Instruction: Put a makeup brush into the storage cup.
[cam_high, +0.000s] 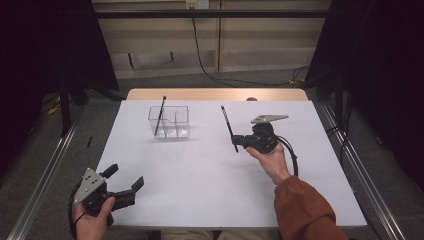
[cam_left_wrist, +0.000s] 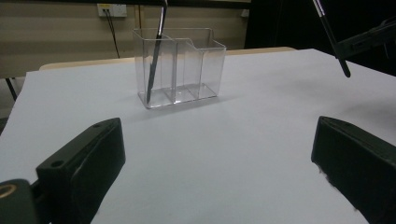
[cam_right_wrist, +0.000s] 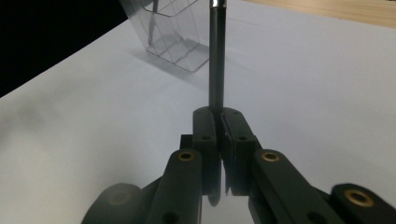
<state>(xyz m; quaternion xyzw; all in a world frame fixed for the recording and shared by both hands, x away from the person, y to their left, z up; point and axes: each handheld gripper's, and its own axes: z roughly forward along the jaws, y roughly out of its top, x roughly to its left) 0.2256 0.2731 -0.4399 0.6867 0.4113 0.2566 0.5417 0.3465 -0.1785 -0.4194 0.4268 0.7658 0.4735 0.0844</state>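
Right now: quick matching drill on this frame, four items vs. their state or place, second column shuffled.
Items:
1. left claw
2. right claw
3. clear organizer
4. pen in organizer

States:
A. shut on a dark pen, held above the table
B. leaning in an end compartment
C. open, holding nothing, near the table's front left corner
D. standing on the white surface toward the far side, three compartments

Pairs: 1-C, 2-A, 3-D, 4-B
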